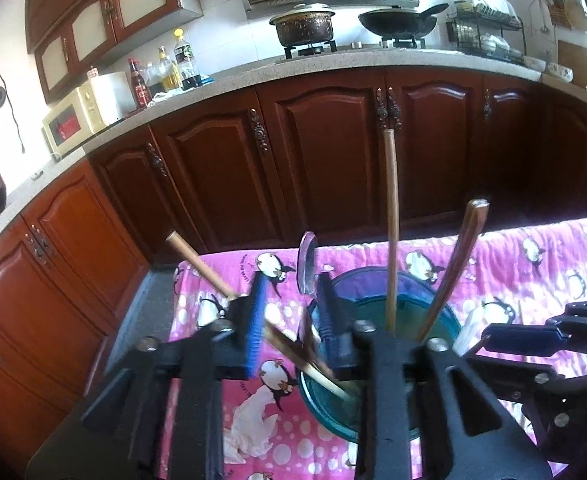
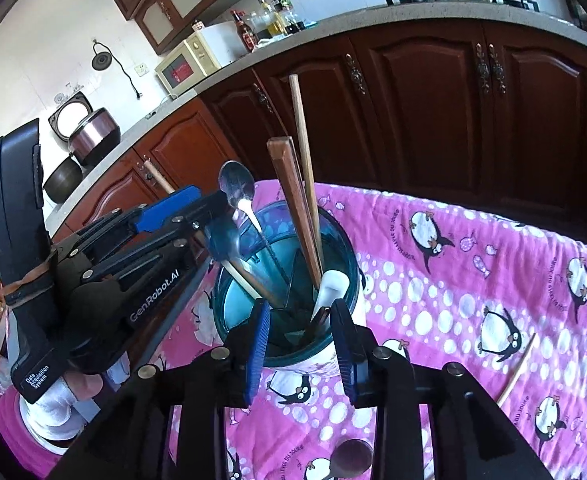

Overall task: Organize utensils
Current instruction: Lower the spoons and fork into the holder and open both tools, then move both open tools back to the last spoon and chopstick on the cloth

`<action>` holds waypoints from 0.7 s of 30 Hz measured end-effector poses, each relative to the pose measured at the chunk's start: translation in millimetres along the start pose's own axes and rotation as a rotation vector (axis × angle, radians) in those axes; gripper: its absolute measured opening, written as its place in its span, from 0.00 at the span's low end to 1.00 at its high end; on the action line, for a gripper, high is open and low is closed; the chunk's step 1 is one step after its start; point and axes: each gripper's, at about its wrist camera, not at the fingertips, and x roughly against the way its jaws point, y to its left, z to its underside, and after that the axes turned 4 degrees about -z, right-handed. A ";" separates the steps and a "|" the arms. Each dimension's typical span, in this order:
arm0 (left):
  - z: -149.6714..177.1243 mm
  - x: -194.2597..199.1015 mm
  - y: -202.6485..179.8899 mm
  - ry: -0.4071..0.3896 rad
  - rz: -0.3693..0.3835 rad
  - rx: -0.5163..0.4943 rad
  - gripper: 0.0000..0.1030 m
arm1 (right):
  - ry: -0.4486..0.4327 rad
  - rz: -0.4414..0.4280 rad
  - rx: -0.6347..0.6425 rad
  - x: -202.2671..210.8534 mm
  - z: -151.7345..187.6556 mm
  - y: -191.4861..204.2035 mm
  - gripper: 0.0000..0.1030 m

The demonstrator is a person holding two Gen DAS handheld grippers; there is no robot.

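Observation:
A teal cup [image 1: 447,316] [image 2: 345,256] stands on the pink penguin cloth and holds two upright wooden handles [image 1: 391,220], a metal spoon [image 2: 235,184] and a white spoon [image 2: 327,288]. My left gripper [image 1: 292,316] [image 2: 217,220] hovers at the cup's left rim. It is open, and a slanted wooden chopstick [image 1: 201,266] runs between its blue pads into the cup, loose. My right gripper [image 2: 300,344] [image 1: 525,326] is open at the near rim, with the white spoon's handle just inside its right pad.
A loose chopstick [image 2: 517,368] lies on the cloth [image 2: 453,300] to the right. A wooden spoon [image 2: 351,460] lies near the front edge. Crumpled tissue [image 1: 249,428] sits left of the cup. A white bowl [image 2: 49,420] is at the left. Dark cabinets stand behind the table.

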 end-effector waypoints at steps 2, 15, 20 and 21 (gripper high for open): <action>-0.8 4.4 -0.3 -0.003 0.002 0.002 0.32 | -0.007 -0.004 -0.007 4.2 0.0 -0.3 0.29; -1.3 32.6 7.0 -0.014 0.021 0.046 0.48 | -0.052 0.019 0.015 34.1 6.1 11.9 0.39; -1.8 49.4 12.0 -0.024 0.034 0.069 0.52 | -0.077 0.031 0.020 51.4 11.0 16.8 0.43; -0.9 52.6 11.9 -0.025 0.039 0.074 0.52 | -0.084 0.040 0.024 56.5 12.8 17.7 0.43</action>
